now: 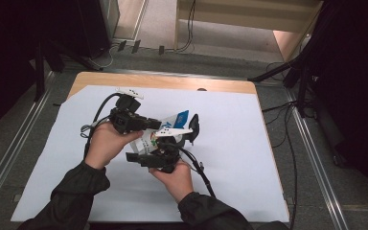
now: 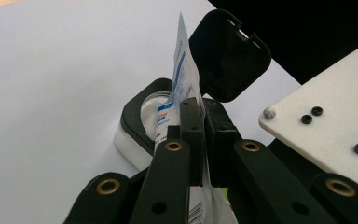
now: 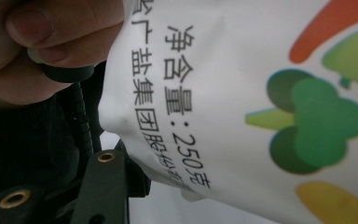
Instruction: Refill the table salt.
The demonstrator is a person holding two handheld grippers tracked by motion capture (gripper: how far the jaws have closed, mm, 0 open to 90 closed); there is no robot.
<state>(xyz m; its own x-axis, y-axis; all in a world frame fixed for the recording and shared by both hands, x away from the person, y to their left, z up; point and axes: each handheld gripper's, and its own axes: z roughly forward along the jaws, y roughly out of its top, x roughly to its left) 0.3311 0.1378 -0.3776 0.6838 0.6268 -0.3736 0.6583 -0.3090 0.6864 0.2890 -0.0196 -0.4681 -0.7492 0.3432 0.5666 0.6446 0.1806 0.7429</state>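
Grey floor (image 1: 220,62), pale wooden furniture (image 1: 249,12), black drapes (image 1: 359,72), floor cables (image 1: 287,129)

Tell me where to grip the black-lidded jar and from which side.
Judging by its pose, grip the jar across its white body below the black collar, coming from the side away from the hinge. The flip lid stands open over the mouth, and the packet pinched in the left gripper hangs beside it, so a top approach looks blocked.
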